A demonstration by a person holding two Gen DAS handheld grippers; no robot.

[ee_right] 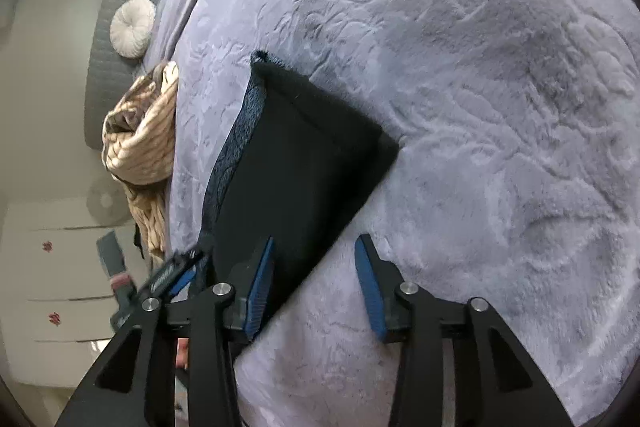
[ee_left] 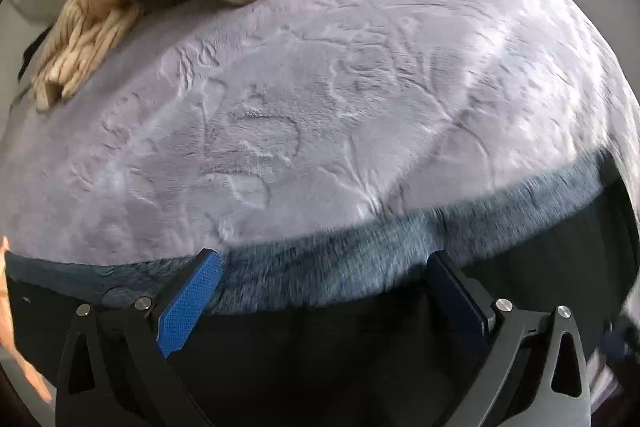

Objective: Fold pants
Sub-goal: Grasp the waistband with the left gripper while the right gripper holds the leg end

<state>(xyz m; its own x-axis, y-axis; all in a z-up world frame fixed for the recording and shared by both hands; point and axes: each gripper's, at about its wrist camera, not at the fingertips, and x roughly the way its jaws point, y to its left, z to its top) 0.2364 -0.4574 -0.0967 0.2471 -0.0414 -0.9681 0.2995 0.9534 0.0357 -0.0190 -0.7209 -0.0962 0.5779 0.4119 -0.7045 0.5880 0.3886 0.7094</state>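
Where the lilac embossed plush blanket point(ee_right: 460, 75) covers the bed, the black pants point(ee_right: 304, 155) lie folded on it. Left gripper point(ee_left: 324, 291) stands wide over them, empty. Right gripper point(ee_right: 316, 287) stands partly parted, nothing pinched. Beige knitted throw point(ee_right: 140, 143) and round white cushion point(ee_right: 132, 27) lie alongside a grey quilted headboard point(ee_right: 112, 67).

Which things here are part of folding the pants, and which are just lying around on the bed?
Part of the job:
black pants
left gripper
right gripper
purple blanket, the surface they lie on

Just lying about:
beige striped cloth
round white cushion
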